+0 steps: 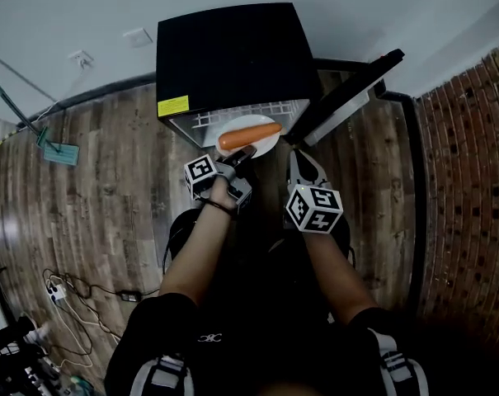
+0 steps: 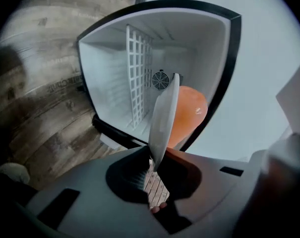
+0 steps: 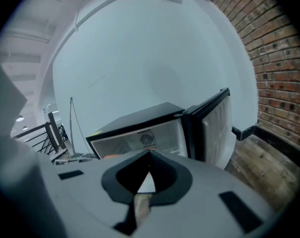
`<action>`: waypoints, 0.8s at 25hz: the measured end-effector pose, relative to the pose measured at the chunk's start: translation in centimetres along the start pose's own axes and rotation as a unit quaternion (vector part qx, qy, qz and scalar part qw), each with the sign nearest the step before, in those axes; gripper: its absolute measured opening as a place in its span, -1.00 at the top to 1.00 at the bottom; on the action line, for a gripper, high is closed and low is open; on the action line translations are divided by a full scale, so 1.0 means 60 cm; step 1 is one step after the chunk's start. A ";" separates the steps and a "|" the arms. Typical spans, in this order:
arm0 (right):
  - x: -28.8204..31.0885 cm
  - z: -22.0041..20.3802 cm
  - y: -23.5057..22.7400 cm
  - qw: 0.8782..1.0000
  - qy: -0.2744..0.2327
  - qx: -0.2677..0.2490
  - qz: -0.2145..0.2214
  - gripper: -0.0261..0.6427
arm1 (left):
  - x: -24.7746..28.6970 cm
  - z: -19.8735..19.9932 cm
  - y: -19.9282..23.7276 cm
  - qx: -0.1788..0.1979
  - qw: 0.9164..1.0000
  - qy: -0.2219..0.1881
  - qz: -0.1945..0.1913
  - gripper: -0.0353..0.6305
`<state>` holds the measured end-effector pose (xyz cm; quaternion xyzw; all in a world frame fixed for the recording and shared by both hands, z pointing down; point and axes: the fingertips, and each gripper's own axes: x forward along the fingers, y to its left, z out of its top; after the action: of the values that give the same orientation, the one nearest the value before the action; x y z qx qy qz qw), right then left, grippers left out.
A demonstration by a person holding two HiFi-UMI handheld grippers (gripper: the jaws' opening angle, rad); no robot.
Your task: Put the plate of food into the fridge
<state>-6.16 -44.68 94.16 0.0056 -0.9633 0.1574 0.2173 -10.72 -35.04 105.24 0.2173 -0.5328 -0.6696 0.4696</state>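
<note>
A black fridge point(image 1: 233, 56) stands on the wooden floor point(image 1: 92, 196) against the pale wall, with its door point(image 1: 348, 97) swung wide open to the right in the head view. The left gripper point(image 1: 242, 153) is clamped on the near rim of a white plate point(image 1: 261, 144), and a carrot point(image 1: 249, 135) lies across the plate's length. In the head view the plate sits at the front edge of the fridge's opening, over the front edge of the white wire shelf point(image 1: 224, 120); whether it touches the shelf I cannot tell. In the left gripper view the plate point(image 2: 164, 118) shows edge-on between that gripper's point(image 2: 152, 165) jaws, with the orange carrot point(image 2: 189, 113) on its right face. Behind it lie the white inside of the fridge point(image 2: 105, 78), the wire shelf point(image 2: 138, 78) and a round fan point(image 2: 160, 80) on the back wall. The right gripper point(image 1: 301, 157) hangs just right of the plate, near the bottom edge of the open door. Its jaws point(image 3: 149, 155) are together with nothing between them, pointing toward the fridge point(image 3: 135, 125) and its door point(image 3: 214, 128). A brick wall point(image 1: 472, 180) runs along the floor's right edge.
</note>
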 end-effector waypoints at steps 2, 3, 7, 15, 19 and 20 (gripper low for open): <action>0.028 -0.024 -0.013 1.000 -0.014 -0.013 0.005 0.89 | 0.025 0.028 0.015 0.017 1.000 -0.005 -0.017 0.80; 0.039 -0.034 -0.018 1.000 -0.020 -0.018 0.005 0.89 | 0.036 0.042 0.019 0.022 0.999 -0.009 -0.025 0.80; 0.066 -0.071 -0.024 0.999 -0.015 -0.037 0.005 0.89 | 0.065 0.093 0.032 0.017 0.999 -0.032 -0.033 0.80; 0.070 -0.091 -0.026 0.999 -0.020 -0.046 0.014 0.89 | 0.128 0.169 0.021 0.041 0.998 -0.045 -0.024 0.80; 0.065 -0.110 -0.043 0.999 -0.007 -0.031 0.006 0.89 | 0.153 0.195 0.013 0.044 0.998 -0.047 -0.021 0.80; 0.063 -0.112 -0.047 0.999 -0.007 -0.031 0.005 0.89 | 0.159 0.201 0.012 0.045 0.998 -0.047 -0.018 0.80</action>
<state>-6.55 -45.10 102.36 -0.0044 -0.9692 0.1286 0.2102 -24.41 -37.12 111.99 0.2158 -0.5796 -0.6631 0.4216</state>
